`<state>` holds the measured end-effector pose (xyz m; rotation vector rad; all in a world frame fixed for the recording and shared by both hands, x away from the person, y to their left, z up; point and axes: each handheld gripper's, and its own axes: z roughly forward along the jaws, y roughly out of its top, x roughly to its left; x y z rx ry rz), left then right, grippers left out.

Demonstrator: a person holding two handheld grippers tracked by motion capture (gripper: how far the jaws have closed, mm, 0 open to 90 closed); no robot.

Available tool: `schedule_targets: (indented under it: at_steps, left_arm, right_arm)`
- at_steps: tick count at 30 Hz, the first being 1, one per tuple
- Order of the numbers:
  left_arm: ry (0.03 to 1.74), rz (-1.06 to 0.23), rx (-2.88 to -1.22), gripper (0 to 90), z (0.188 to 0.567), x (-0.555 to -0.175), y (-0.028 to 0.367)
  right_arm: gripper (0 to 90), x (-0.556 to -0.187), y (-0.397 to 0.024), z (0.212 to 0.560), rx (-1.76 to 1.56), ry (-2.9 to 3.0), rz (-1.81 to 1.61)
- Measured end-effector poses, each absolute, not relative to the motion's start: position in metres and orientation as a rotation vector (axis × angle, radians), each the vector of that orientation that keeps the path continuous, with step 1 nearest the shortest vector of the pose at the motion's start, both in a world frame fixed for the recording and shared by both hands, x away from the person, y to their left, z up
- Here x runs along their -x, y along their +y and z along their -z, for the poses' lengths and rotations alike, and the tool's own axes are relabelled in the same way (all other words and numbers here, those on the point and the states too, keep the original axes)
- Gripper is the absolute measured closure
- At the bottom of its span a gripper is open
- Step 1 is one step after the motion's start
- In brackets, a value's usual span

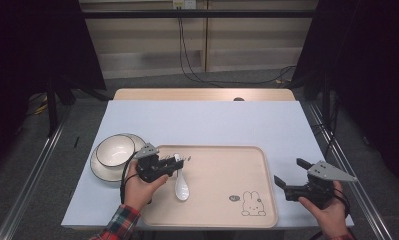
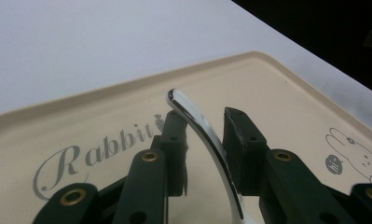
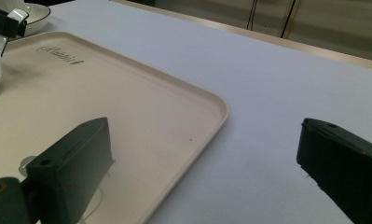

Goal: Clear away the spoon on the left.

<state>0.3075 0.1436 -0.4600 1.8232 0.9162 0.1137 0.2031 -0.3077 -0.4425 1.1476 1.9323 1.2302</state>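
Two grippers are under my control at the pale blue-grey table (image 1: 207, 120). On it lies the beige rectangular plastic tray (image 1: 222, 200), and the white ceramic spoon (image 1: 181, 186) rests on the tray's left part, handle pointing away from me. My left gripper (image 1: 183, 161) straddles that handle, jaws loosened, pads apparently clear. White dark-rimmed bowl (image 1: 115, 150) sits just left. My right gripper (image 1: 287, 173), spread wide and empty, hovers well apart.

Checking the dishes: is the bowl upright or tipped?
Upright: the bowl sits level on a plate left of the tray, mouth facing up.
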Motion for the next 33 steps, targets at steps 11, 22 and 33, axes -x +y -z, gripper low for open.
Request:
schedule_targets:
  at_steps: [11, 22, 33]
  left_arm:
    - [0.941, -0.148, -1.836, 67.1, 0.465, -0.313, 0.144]
    - [0.955, -0.173, -1.855, 62.6, 0.466, -0.315, 0.143]
    - [0.978, -0.18, -1.864, 60.8, 0.47, -0.318, 0.143]
  right_arm:
    - [3.0, -0.203, -0.308, 0.442, -1.146, 1.933, -1.229]
    - [3.1, -0.203, -0.308, 0.442, -1.142, 1.936, -1.233]
    - [3.1, -0.203, -0.308, 0.443, -1.142, 1.937, -1.235]
